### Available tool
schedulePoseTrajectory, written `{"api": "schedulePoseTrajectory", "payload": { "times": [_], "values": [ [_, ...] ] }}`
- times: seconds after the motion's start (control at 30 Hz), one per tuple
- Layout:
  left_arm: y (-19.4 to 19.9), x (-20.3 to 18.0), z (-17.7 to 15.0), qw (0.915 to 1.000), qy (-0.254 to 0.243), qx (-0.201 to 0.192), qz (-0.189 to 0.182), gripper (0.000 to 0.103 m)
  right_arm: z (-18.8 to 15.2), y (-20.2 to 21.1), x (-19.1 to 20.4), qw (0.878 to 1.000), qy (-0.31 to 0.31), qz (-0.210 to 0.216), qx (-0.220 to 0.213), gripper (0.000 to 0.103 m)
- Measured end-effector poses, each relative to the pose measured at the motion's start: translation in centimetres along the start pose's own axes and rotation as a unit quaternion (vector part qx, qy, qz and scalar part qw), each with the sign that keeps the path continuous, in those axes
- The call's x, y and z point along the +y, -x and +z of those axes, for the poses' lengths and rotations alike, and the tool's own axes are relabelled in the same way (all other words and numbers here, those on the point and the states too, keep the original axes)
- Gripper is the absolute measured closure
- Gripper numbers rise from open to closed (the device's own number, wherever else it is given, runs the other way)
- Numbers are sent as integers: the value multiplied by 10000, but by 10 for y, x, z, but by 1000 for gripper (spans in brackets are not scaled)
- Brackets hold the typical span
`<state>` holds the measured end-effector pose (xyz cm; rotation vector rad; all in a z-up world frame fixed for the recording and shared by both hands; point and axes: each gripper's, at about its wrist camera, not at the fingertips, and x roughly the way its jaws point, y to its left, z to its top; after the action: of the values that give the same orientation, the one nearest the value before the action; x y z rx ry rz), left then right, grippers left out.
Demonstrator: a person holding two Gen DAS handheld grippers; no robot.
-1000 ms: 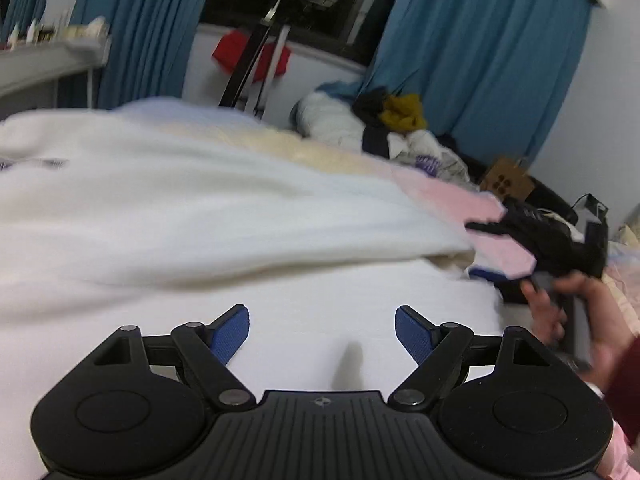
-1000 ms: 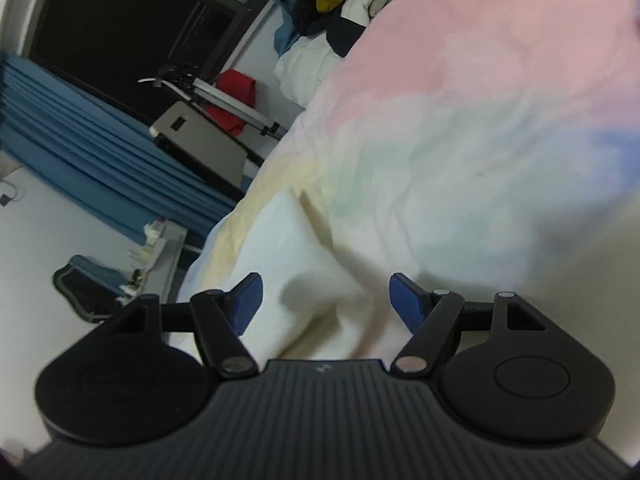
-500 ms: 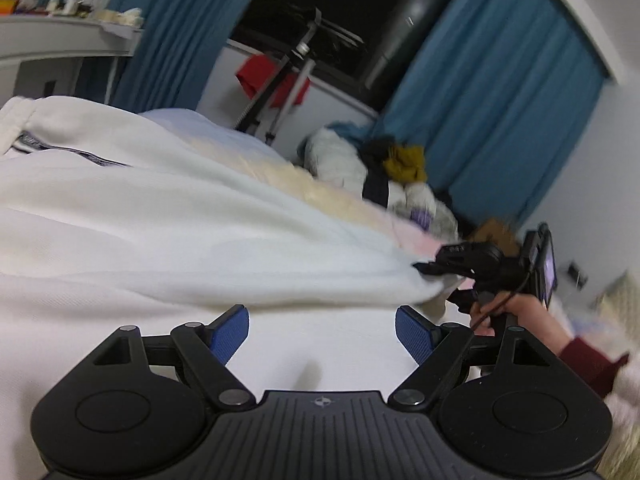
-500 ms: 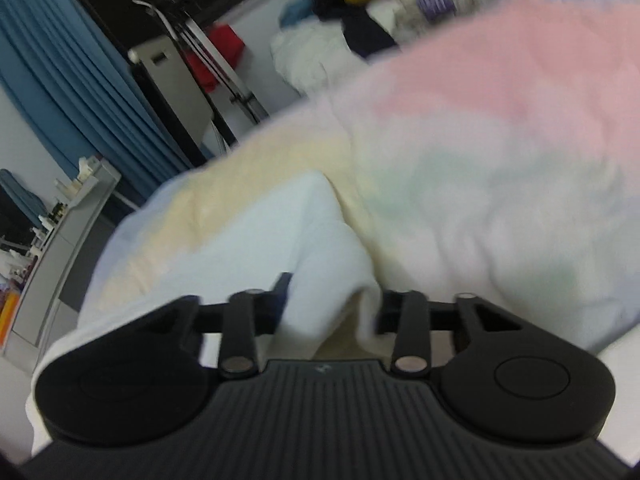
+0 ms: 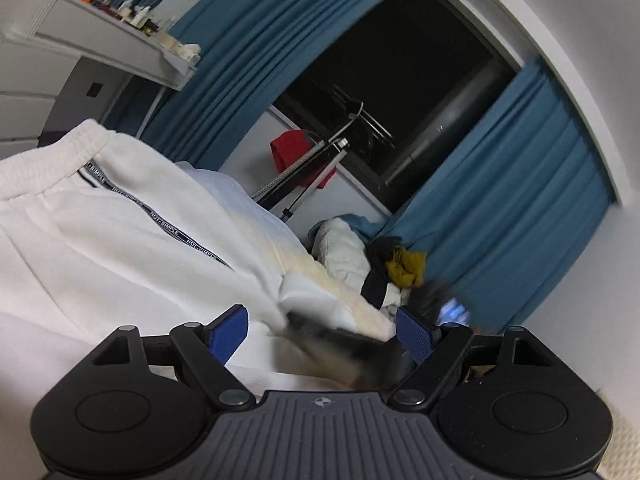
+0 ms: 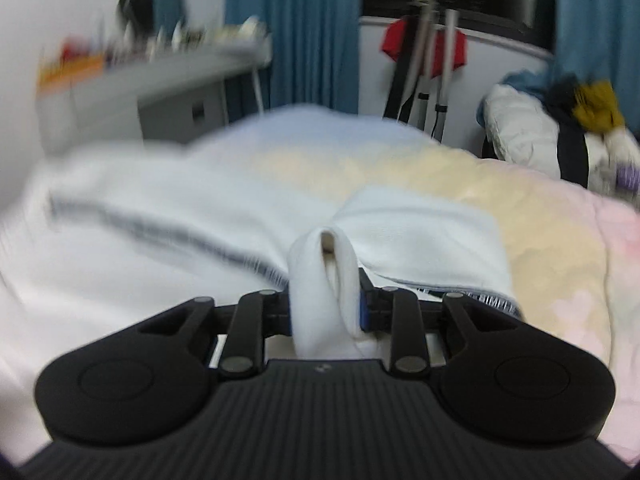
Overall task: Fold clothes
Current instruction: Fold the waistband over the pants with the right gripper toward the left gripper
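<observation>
Clearly the right gripper (image 6: 325,304) has its blue pads pressed on a bunched fold of the white cotton sweatpants (image 6: 168,240), the cloth standing up between the jaws in a soft loop. The left gripper (image 5: 320,332) hangs with its jaws wide apart and nothing between the pads; a dark smear crossing just beyond them is probably the other tool, too blurred to be sure.

The sweatpants lie spread across the pastel patterned quilt (image 6: 552,248) on the bed, waistband at the far left (elastic gathers and a printed tape stripe down the side seam show in the left wrist view). The fabric looks thick, limp and light: it will drape and sag from any single hold, so it is likely to fold more cleanly if the free tool takes a matching point on the leg hem or the waistband edge. Pinching a doubled thickness, as the right pads do, should resist slipping.

Farther off, a heap of white, black and mustard clothes (image 6: 560,136) sits at the far right of the bed, well apart from the trousers. Beyond stand a metal folding rack with a red cloth (image 6: 424,52), blue curtains (image 5: 520,184) and a cluttered grey shelf (image 5: 100,44) at the far left. None of it crowds the working area.
</observation>
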<state>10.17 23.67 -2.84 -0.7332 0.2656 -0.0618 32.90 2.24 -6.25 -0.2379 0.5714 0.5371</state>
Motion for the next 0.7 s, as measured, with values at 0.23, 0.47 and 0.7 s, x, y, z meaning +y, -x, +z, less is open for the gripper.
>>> {"api": "schedulePoseTrajectory", "payload": {
  "times": [0.23,0.47,0.7],
  "values": [
    [-12,-8,-6,9999,-104,126,-4,19,-3,47,-20,9928,-644,694,-735,33],
    [-20,-16,-19,9996,-149,243,-58,19,2,112,-93,9615,-2059,885,-1588,21],
    [-27,-16,-27,9993,-130,336,-24,19,-49,55,-197,8638,-4992,679,14,19]
  ]
}}
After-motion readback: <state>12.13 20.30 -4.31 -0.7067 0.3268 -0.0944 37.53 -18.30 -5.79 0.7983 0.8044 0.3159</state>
